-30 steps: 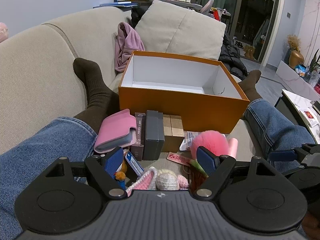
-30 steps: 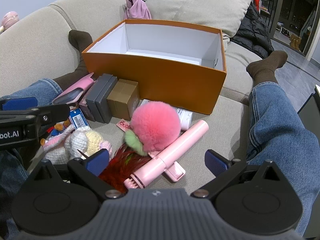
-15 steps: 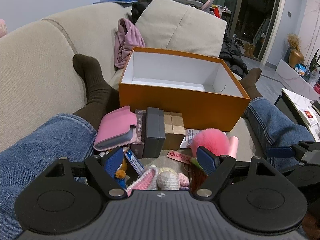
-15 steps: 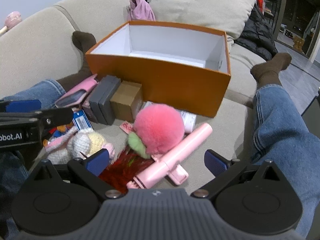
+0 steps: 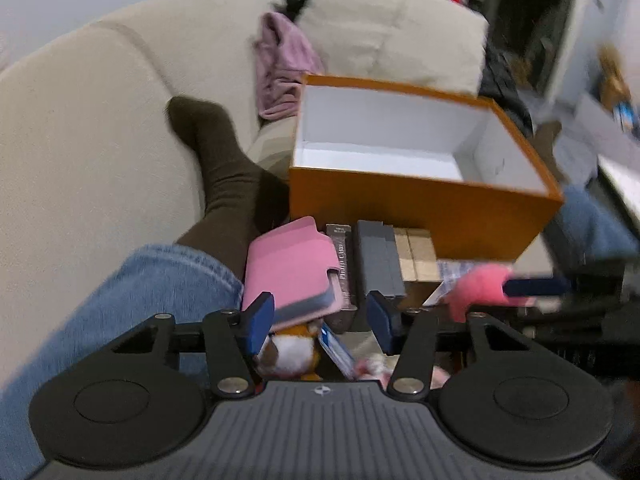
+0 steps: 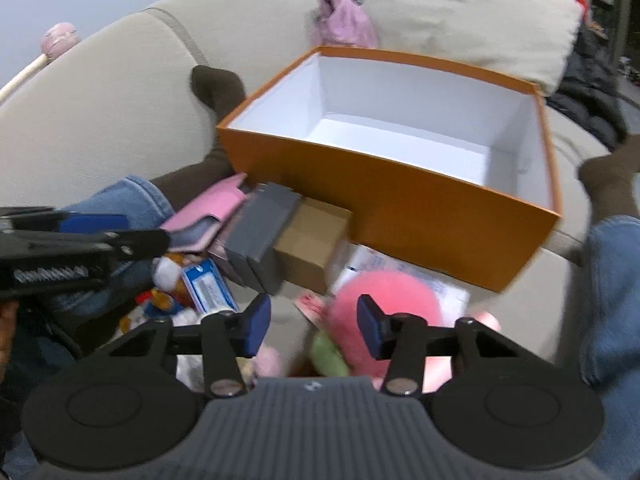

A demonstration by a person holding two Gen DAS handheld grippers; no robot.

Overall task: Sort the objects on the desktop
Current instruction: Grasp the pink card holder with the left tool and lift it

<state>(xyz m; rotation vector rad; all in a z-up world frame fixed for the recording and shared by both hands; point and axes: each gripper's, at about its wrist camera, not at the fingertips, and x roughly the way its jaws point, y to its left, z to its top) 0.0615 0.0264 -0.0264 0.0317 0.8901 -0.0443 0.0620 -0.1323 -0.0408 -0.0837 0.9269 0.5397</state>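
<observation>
Nearest, the left gripper (image 5: 320, 316) and right gripper (image 6: 308, 324) both hover with jaws apart, holding nothing, over crowded clutter: a fox toy (image 5: 290, 350), blue card (image 5: 336, 346) and pink pompom (image 6: 384, 300). Risk: closing here may pinch two items together. Farther, the pink wallet (image 5: 292, 268) and grey case (image 5: 378, 258) lean against the empty orange box (image 6: 400, 200); nudging could topple them.

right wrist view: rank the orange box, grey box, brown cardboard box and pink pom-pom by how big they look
1. orange box, by far the largest.
2. pink pom-pom, though it sits nearest the camera and is partly hidden.
3. grey box and brown cardboard box: too alike to rank.
</observation>
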